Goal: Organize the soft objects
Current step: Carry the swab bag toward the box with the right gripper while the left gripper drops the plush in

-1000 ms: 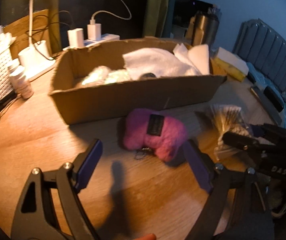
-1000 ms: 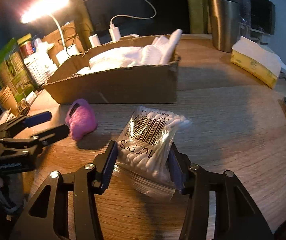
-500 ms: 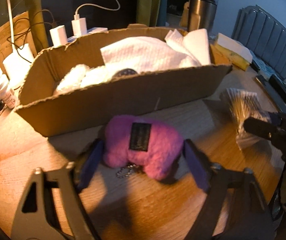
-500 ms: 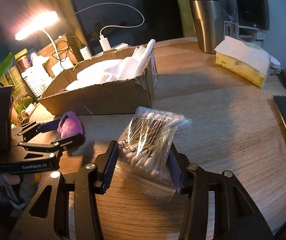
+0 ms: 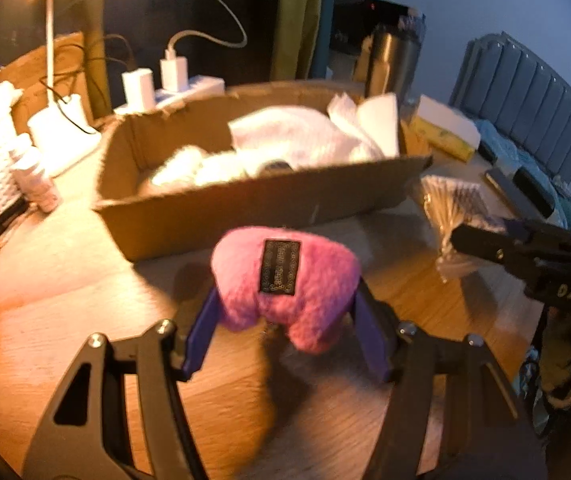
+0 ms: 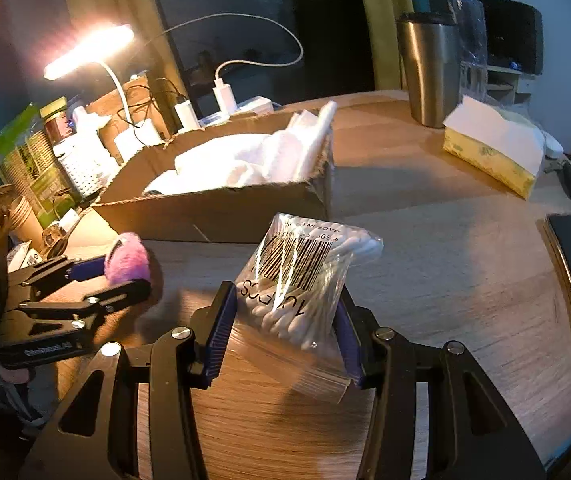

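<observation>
The left gripper [image 5: 285,328], its jaws just closing, clamps the pink plush keychain [image 5: 285,284] at frame centre, below the cardboard box [image 5: 245,204] holding white cloths [image 5: 297,140]. The right gripper [image 6: 281,320] grips a clear bag of cotton swabs [image 6: 301,280] at lower centre of its view, over the wooden table [image 6: 445,280], in front of the box.

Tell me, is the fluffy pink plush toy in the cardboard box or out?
Out. The fluffy pink plush toy sits between the left gripper's pads, in front of the cardboard box.
</observation>
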Demonstrator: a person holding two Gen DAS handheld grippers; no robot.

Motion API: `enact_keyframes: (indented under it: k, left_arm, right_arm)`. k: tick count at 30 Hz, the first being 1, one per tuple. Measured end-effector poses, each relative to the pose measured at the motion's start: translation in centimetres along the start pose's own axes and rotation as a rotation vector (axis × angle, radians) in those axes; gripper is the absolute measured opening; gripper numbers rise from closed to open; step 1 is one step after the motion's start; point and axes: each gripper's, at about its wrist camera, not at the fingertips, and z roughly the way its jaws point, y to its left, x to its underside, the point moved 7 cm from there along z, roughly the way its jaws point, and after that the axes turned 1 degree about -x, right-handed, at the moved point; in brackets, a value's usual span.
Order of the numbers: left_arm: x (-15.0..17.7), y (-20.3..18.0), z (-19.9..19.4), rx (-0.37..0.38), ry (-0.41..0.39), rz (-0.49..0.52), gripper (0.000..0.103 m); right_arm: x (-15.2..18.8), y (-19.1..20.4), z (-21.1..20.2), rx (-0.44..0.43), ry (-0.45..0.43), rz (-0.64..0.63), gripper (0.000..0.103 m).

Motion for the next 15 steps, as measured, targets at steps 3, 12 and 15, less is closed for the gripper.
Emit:
enact_keyframes:
  k: [3, 12, 15]
  left_arm:
    - [-0.6, 0.8, -1.6, -0.006, -0.034, -0.016, 0.063]
    - [-2.8, 3.6, -4.0, -0.046, -0.109, -0.05, 0.063]
    - [-3.5, 4.3, -4.0, -0.055, -0.123, -0.06, 0.064]
  right_arm:
    - [-0.4, 0.8, -0.1, -0.006, -0.007, -0.015, 0.05]
    - [-1.8, 2.8, -0.9, -0.024, -0.033, -0.05, 0.05]
    - [-2.2, 3.0, -1.0, -0.025, -0.039, -0.056, 0.05]
